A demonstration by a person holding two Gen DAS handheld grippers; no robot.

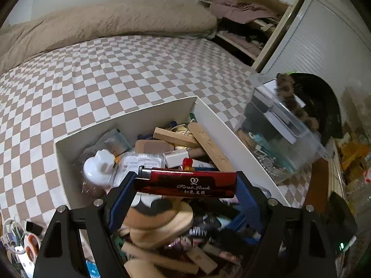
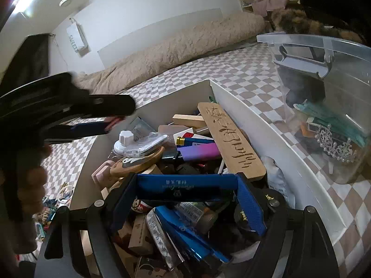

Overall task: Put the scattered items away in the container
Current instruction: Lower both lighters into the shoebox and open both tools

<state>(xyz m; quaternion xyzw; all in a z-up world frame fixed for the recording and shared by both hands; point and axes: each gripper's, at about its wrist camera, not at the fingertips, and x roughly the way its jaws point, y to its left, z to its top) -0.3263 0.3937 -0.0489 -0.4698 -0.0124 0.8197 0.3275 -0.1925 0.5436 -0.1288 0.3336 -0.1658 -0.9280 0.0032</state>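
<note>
A white open box sits on the checkered bed, full of clutter: wooden blocks, a white bottle, packets and lighters. My left gripper is shut on a red lighter held crosswise above the box. My right gripper is shut on a blue lighter, also above the box. The left gripper also shows in the right wrist view at the left, with the red lighter barely visible in it. An engraved wooden paddle lies on the pile.
A clear plastic bin with a tiara, masks and dark things stands right of the box; it also shows in the right wrist view. A beige duvet lies at the bed's far side. An open wardrobe stands beyond. Cables and tape lie lower left.
</note>
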